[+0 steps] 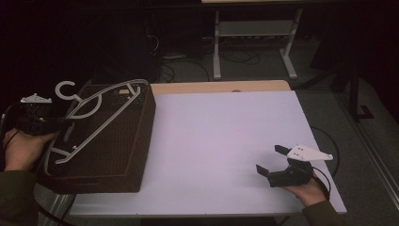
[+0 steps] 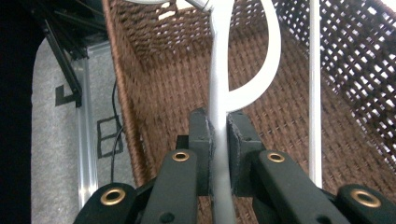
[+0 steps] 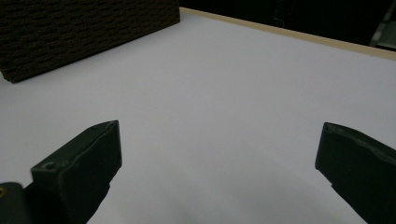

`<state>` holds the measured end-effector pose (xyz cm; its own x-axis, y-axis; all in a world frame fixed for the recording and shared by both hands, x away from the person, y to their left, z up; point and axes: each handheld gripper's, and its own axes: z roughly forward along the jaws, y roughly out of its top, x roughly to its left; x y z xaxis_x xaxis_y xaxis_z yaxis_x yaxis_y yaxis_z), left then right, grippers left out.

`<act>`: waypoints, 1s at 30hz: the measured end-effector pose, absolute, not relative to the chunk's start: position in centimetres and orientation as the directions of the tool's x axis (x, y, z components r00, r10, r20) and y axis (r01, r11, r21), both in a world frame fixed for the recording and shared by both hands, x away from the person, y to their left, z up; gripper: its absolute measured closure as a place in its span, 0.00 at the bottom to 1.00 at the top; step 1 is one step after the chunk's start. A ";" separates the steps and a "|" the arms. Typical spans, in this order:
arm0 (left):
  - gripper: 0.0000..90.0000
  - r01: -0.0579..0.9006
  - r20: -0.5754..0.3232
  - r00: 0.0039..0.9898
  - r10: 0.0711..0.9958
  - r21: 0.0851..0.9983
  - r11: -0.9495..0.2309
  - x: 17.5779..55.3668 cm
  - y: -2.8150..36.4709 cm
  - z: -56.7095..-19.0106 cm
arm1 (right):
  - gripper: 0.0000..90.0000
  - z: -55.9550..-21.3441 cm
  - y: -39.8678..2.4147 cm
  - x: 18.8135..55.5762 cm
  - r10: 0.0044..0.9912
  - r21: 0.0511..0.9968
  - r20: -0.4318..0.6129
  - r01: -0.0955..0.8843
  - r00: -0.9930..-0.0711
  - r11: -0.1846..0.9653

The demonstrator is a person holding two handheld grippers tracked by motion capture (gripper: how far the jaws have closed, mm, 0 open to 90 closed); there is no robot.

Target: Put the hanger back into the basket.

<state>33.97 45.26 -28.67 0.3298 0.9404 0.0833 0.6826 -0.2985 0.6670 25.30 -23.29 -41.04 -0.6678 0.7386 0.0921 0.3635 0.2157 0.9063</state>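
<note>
Nearest the person, at the counter's (image 1: 226,136) front right corner, the right tongs (image 1: 274,161) rest in the right hand (image 1: 308,190) just above the pale surface, jaws spread wide apart with nothing between them. In the right gripper view the two black pads frame bare white counter, and the basket's woven side sits far off at the upper left.

At the left edge, the left hand (image 1: 21,148) holds the left tongs (image 2: 219,140) level over the rim of the brown wicker basket (image 1: 106,155). These tongs are clamped tight on the white plastic hanger (image 1: 89,120) — the left gripper view shows both pads pressed against one of the hanger's flat bars, which runs straight up between them, with a curved loop branching off to the right just past the pads.

The hanger lies across the open top of the basket, tilted, its lower bar toward the front left and its far end near the basket's back right corner. Its hook (image 1: 66,89) pokes out beyond the basket's back left corner — clear of the weave.

The basket stands on the left part of the counter. Beyond the counter's wooden far edge a white metal frame (image 1: 254,42) stands on the dark floor.
</note>
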 end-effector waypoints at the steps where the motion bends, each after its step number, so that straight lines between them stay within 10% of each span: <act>1: 0.91 0.686 0.083 0.327 0.941 0.665 -0.297 33.9 45.4 -28.8 | 0.00 -41.0 -23.3 25.3 0.738 0.907 0.091 0.362 -0.668 0.216; 24: 0.90 0.726 0.107 0.382 0.918 0.580 -0.370 35.3 44.9 -31.9 | 0.00 -41.0 -23.4 25.3 0.744 0.907 0.094 0.364 -0.661 0.209; 30: 0.67 0.712 0.083 0.362 0.928 0.619 -0.333 34.9 45.8 -31.5 | 0.00 -41.0 -23.5 25.3 0.745 0.908 0.093 0.363 -0.661 0.208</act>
<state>34.95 45.75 -31.54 0.3620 0.9285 0.0827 0.7117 -0.3326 0.6187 25.30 -23.45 -41.01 -0.6609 0.7447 0.0930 0.3627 0.2085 0.9083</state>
